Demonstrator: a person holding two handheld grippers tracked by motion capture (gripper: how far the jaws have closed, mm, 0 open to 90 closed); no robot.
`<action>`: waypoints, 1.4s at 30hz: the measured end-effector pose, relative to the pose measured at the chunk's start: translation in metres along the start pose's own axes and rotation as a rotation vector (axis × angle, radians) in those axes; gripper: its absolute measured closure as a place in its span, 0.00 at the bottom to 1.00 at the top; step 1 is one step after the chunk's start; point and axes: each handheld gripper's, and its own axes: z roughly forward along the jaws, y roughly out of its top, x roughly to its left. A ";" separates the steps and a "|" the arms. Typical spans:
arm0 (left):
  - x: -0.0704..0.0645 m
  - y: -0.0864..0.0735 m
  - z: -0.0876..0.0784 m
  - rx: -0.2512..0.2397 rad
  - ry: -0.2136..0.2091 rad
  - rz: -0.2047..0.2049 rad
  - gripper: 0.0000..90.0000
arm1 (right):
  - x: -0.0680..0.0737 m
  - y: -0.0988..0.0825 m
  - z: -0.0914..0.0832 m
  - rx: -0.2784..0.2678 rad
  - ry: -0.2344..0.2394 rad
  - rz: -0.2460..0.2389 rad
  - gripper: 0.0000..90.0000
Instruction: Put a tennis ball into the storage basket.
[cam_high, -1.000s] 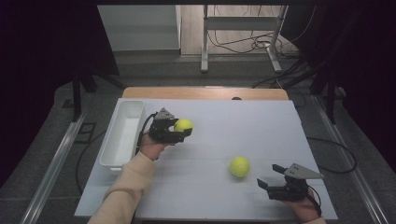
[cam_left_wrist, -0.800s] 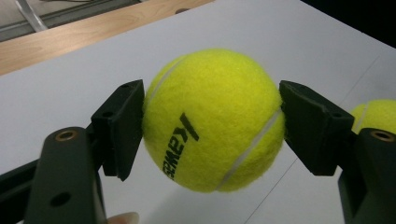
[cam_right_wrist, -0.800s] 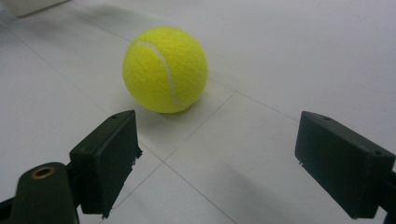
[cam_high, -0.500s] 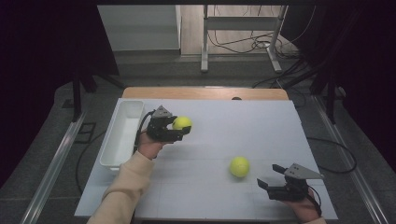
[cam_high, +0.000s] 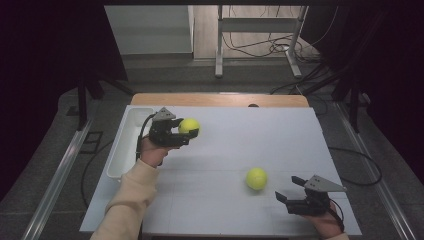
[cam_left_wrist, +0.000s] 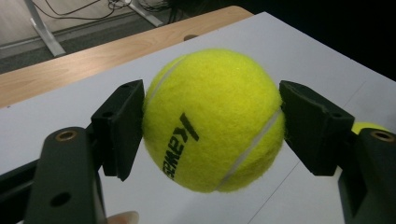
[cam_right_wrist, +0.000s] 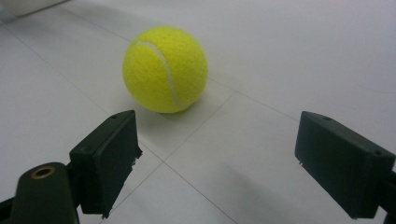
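White sheeting is covering the worktop (cam_high: 225, 150), with a strip of bare wood showing along its far edge and a dark floor with cables and metal stand legs lying beyond.

Nearest the person, by the near right corner, the right gripper (cam_high: 286, 200) is resting low over the sheet with its black jaws standing wide apart and nothing between them. In the right gripper view the loose yellow-green felt tennis ball (cam_right_wrist: 165, 69) is sitting on the sheet just ahead of the two pads, apart from both; from above this same ball (cam_high: 256, 178) is lying near the gripper, slightly toward the worktop's middle.

Farther off, toward the far left corner, the left gripper (cam_high: 192, 134) is clenching the second yellow-green tennis ball with black lettering (cam_left_wrist: 212, 119). Both pads are pressing on its sides, and the ball (cam_high: 189, 126) is hanging clear of the sheet. Just beside that gripper, along the left edge, a long white plastic tray (cam_high: 125, 150) is lying lengthwise.

A cream sleeve (cam_high: 127, 205) is reaching in from the near edge and is cut off at the bottom of the high view. The hand on the right gripper is likewise cut off there. Part of the lettering on the held ball is curving out of sight, and the tray's inside is hard to make out.
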 end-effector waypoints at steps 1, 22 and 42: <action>0.000 0.001 -0.001 -0.001 0.004 0.000 0.30 | 0.000 0.000 0.000 0.000 0.000 0.000 0.16; 0.014 0.004 -0.024 -0.050 0.048 -0.037 0.30 | 0.000 0.000 -0.001 0.006 -0.007 -0.001 0.16; 0.028 0.003 -0.042 -0.083 0.096 -0.068 0.30 | -0.001 -0.001 -0.001 0.005 -0.005 -0.001 0.16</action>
